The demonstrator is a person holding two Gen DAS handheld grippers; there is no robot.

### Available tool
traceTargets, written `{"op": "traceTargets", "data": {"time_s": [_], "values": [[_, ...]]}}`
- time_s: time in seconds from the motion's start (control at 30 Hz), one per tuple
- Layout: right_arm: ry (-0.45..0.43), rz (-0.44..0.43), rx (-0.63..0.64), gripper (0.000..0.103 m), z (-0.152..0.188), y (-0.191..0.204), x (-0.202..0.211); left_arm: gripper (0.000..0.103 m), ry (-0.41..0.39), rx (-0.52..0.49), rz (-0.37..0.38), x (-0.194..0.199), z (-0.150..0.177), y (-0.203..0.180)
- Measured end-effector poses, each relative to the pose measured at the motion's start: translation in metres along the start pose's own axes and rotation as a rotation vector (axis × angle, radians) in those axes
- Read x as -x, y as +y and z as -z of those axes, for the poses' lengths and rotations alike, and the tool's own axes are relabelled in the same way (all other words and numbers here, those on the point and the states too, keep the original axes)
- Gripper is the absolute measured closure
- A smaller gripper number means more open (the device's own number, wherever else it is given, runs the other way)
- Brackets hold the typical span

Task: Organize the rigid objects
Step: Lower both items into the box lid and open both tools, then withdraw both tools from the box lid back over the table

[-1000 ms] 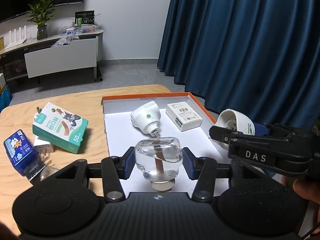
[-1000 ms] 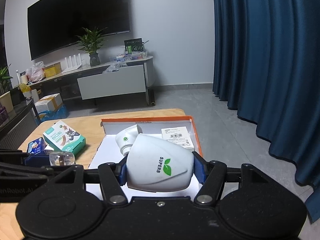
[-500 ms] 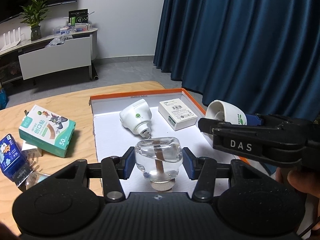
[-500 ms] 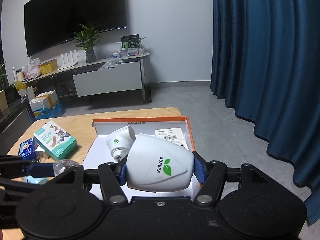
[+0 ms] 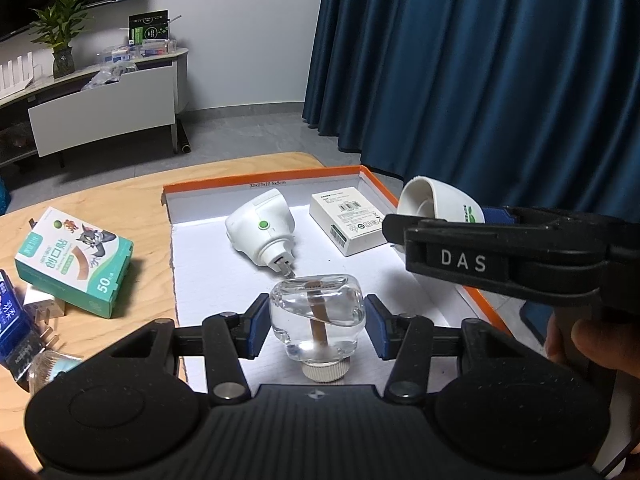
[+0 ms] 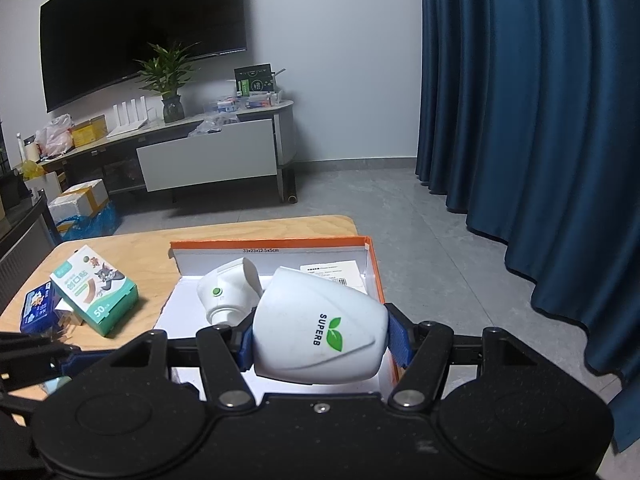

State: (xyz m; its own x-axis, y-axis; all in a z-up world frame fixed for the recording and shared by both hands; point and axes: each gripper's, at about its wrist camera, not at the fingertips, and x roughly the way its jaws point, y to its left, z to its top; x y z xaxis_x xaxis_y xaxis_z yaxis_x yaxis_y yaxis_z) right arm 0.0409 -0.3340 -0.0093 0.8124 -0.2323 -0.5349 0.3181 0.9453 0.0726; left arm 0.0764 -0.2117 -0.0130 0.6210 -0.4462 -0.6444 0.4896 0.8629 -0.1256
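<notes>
My left gripper [image 5: 316, 326] is shut on a clear liquid refill bottle [image 5: 318, 316], held cap-down above the near part of the orange-edged white tray [image 5: 208, 280]. My right gripper [image 6: 320, 338] is shut on a white SUPERB plug-in device [image 6: 316, 332], held over the tray's right side; it also shows in the left wrist view [image 5: 434, 204]. Inside the tray lie another white plug-in device [image 5: 262, 232] and a small white box [image 5: 348, 220].
On the wooden table [image 5: 120, 200] left of the tray lie a green bandage box [image 5: 76, 260], a blue box [image 5: 12, 320] and small white items. A blue curtain [image 5: 480, 80] hangs to the right. A TV cabinet [image 6: 208, 156] stands far behind.
Both grippers have moved a little to the right and forward over the tray, each still holding its object. The things on the table have not moved.
</notes>
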Motion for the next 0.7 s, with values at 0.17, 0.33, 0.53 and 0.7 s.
{"op": "traceTargets", "data": {"time_s": [0.17,0.33,0.53,0.7], "values": [[-0.055,0.016,-0.017,0.027,-0.001,-0.004,0.006,0.053,0.008,-0.004,0.016,-0.005,0.000,-0.004],[-0.106,0.026,-0.057,0.027,-0.002,-0.012,0.017,0.052,0.019,-0.006,0.056,-0.010,-0.003,-0.009],[-0.144,0.034,-0.082,0.027,-0.004,-0.016,0.033,0.023,-0.009,-0.006,0.079,0.001,-0.004,-0.011],[-0.159,0.045,-0.071,0.026,-0.005,-0.009,0.050,0.017,0.004,0.029,0.030,0.013,-0.006,-0.001]]}}
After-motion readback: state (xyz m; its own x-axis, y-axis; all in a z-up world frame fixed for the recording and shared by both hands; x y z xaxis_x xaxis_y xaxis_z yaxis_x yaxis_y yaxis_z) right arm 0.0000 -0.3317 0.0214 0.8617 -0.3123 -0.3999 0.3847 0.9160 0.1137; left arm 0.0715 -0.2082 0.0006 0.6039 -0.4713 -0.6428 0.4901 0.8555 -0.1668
